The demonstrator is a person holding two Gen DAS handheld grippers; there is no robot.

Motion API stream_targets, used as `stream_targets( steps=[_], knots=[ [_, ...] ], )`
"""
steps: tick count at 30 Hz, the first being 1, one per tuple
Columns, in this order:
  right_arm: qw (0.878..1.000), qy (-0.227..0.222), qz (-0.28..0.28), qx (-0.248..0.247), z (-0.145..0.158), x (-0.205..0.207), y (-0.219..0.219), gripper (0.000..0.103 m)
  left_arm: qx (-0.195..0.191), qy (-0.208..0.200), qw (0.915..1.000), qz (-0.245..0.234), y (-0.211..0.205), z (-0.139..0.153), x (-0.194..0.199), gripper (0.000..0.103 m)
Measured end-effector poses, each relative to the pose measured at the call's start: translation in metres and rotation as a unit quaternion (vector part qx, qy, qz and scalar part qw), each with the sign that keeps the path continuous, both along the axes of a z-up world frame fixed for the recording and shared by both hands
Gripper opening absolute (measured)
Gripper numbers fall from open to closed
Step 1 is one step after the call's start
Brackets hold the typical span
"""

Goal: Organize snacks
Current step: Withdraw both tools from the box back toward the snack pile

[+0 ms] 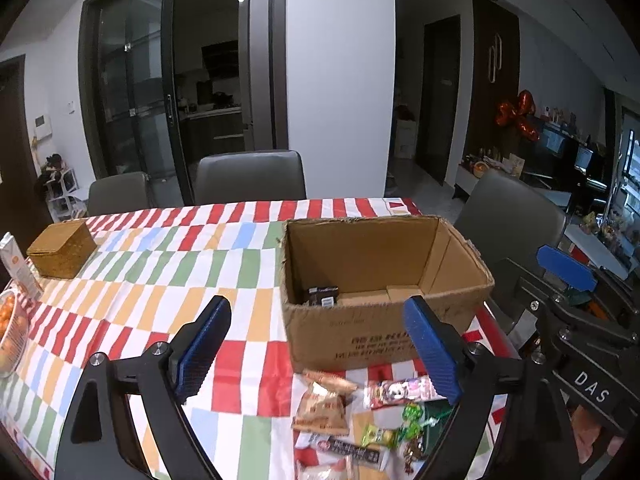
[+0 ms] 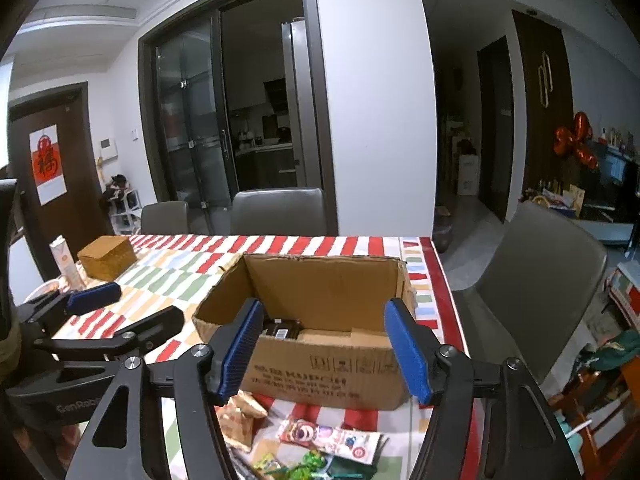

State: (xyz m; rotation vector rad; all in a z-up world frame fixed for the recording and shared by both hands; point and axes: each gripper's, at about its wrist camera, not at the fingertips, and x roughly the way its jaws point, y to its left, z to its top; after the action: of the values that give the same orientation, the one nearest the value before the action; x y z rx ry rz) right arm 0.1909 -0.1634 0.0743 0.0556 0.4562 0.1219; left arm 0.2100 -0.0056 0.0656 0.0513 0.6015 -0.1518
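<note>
While both claws hang over the near edge of the table, nothing sits between their blue pads. The left gripper (image 1: 320, 350) has its jaws spread wide and empty, the pads framing the cloth and the front of the box. The right gripper (image 2: 322, 354) has its jaws parted too, less widely, and they pinch nothing. In the left wrist view the right gripper shows at the right edge, just beside the box; in the right wrist view the left gripper shows at the left, above the cloth.

Nearest the cameras, a heap of snacks (image 1: 360, 416) lies on the checked tablecloth (image 1: 160, 280), just in front of the box: a tan wrapped biscuit pack (image 1: 320, 410), a pink and white packet (image 2: 332, 438), green candy wrappers (image 1: 412, 418) and a dark bar with print (image 1: 348, 450), overlapping one another.

Just beyond them stands the open cardboard box (image 1: 360, 332), upright near the right end of the table, print on its front wall. Inside, against its left front corner, lies one dark packet (image 1: 323, 295); the rest of the floor shows bare cardboard.

Farther left, well apart from the box, a woven lidded basket (image 1: 62, 250) rests on the cloth, with a carton (image 1: 18, 266) beside it and a bowl of oranges (image 1: 10, 328) at the table's left edge.

Behind the table stand grey chairs (image 1: 250, 176), and past them a white pillar and dark glass doors.
</note>
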Motion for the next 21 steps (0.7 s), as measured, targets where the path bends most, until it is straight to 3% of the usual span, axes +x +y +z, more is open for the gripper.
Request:
stream_targets(
  steps=[9,21],
  knots=[
    [1.000,0.005,-0.003,-0.006,-0.009,-0.027,0.007,0.069,0.007,0.005,0.9999,0.014,0.016,-0.014,-0.041,0.092],
    [0.998,0.067,-0.015,-0.005,-0.056,-0.045,0.008,0.070,0.023,0.050,0.9983,0.021,0.023,-0.057,-0.069,0.093]
  ],
)
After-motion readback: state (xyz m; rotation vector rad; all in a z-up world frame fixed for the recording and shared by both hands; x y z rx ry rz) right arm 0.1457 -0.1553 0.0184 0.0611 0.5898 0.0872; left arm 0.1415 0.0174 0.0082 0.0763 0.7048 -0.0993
